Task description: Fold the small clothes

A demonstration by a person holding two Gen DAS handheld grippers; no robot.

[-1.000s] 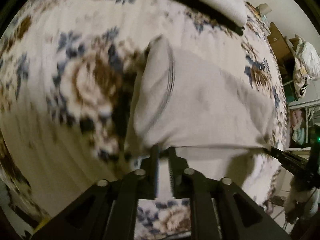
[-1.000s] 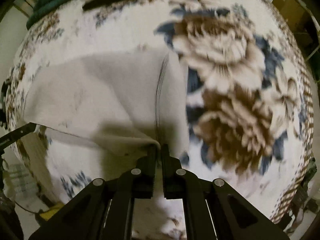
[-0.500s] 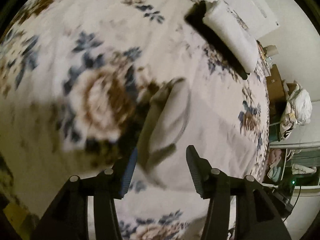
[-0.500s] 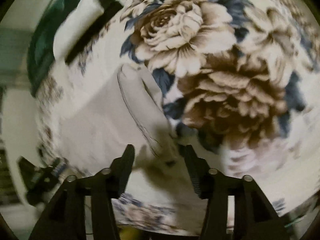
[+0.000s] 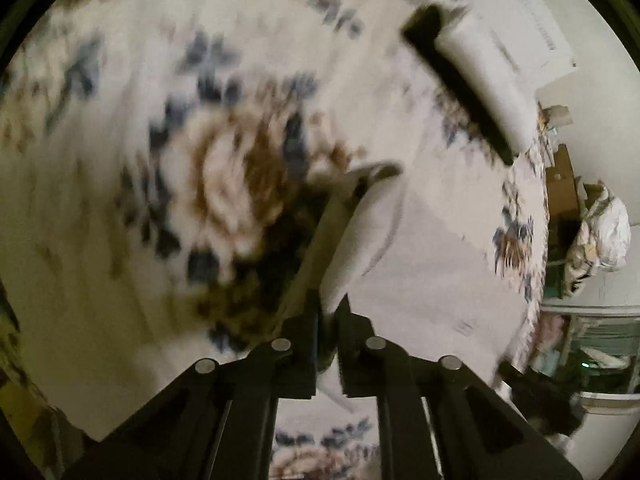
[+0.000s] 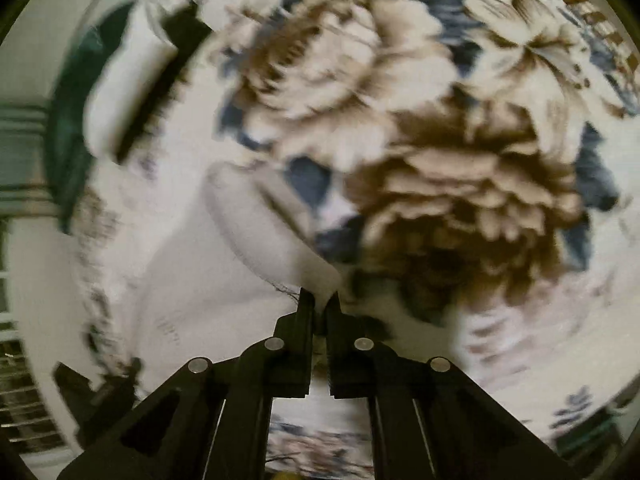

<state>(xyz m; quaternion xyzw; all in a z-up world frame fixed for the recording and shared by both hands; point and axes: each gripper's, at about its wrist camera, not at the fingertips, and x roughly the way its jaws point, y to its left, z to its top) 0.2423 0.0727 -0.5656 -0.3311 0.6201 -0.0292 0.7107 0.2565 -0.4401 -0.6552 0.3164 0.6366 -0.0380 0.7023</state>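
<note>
**Both grippers clamp the same end of the garment, ready for the next fold**

Here we are on the bed with the floral cream, brown and blue bedspread (image 5: 120,200), and the small pale grey cloth garment (image 5: 420,272) lies across it, partly folded by the look of it. The left gripper (image 5: 329,312) has its jaws pinched nearly together on a raised edge of that garment, the cloth bunching up between them. Over on the other side, the right gripper (image 6: 319,304) is likewise drawn tight, with a peak of the same grey fabric (image 6: 224,280) nipped at its tips.

My read: this is the pick-up for a fold. Both corners of the near end are held, and the cloth is lifting off the bedspread there while the rest lies flat.

What the next move calls for, I'd say, is carrying both corners together, level and at equal pace, over the flat part so the edges meet squarely; let one lag and the fold goes skew.

As for the lie of it: the garment's long axis runs from one gripper across to the other, and in the left view it stretches off to the right, toward the bed's edge. A banded hem or cuff stands up at the left gripper's end. Both views are blurred, so finer detail escapes me.

At the far side of the bed sits a white folded cloth on a dark flat board (image 5: 480,80).
</note>
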